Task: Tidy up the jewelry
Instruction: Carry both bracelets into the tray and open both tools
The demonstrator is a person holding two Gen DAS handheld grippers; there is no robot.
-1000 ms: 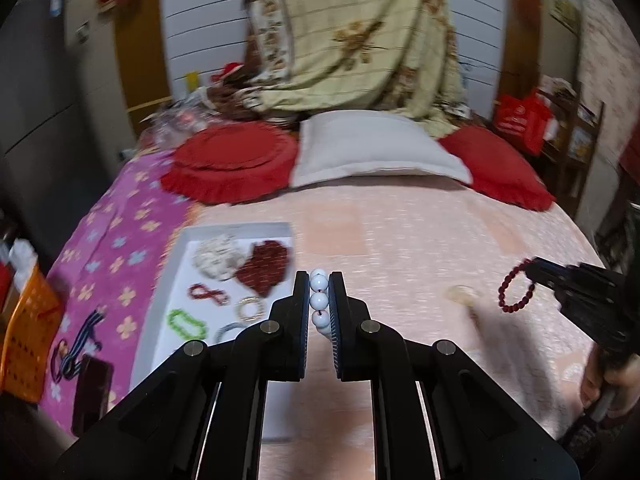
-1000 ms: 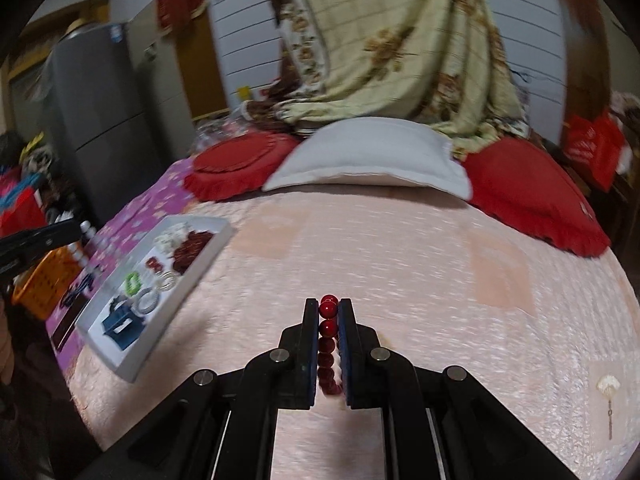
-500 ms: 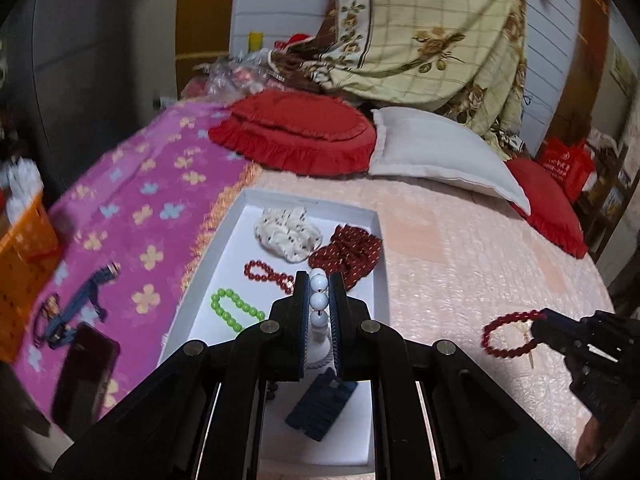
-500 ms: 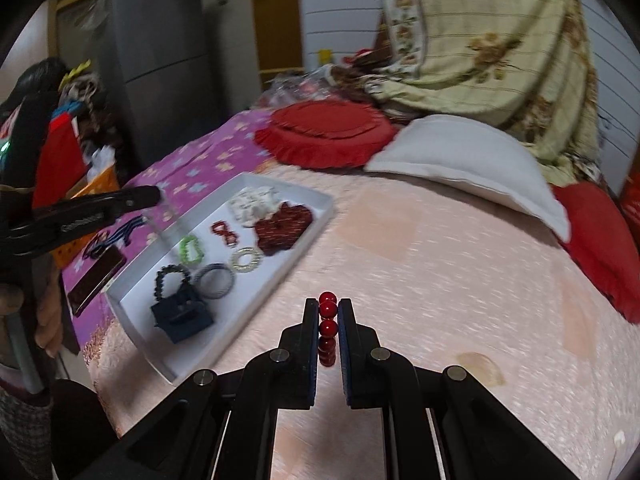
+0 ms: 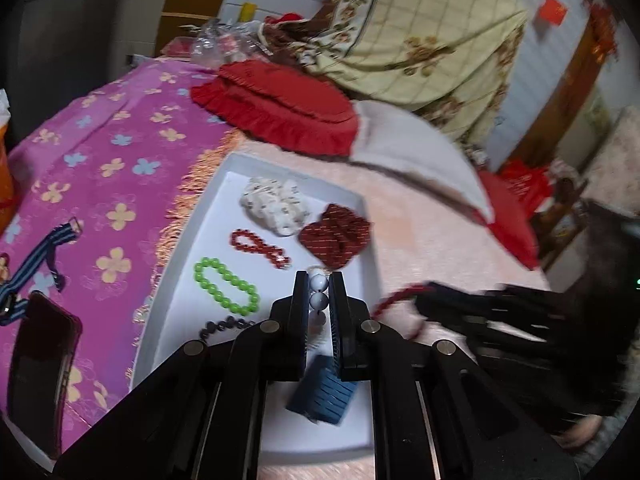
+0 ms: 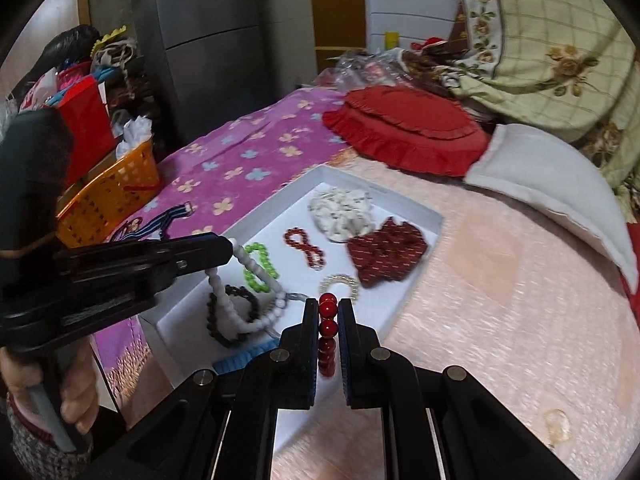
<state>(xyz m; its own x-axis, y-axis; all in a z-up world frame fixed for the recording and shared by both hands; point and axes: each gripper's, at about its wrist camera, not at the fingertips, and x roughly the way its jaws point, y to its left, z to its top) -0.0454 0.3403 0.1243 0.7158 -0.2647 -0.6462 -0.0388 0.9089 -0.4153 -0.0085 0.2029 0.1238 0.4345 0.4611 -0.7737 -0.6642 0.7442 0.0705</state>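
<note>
While each hand-held gripper pinches round glossy beads, white left [image 5: 319,292], red right [image 6: 328,318], a flat white tray [image 6: 400,200] lies below.

Bed [image 6: 520,300] — pale pink quilted cover, purple flowered sheet [image 6: 248,156] alongside. Directly on it: shallow white rectangular tray [image 6: 416,216], round red frilled cushion [image 6: 408,128], white pillow [image 6: 552,184], black phone [image 5: 40,364], striped blue strap [image 5: 36,256] — both on the sheet.

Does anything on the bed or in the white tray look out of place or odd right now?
Nothing looks spilled or damaged. One oddity: a dark phone and a blue striped strap lie on the purple floral bedspread, outside the white tray holding the jewelry.
</note>
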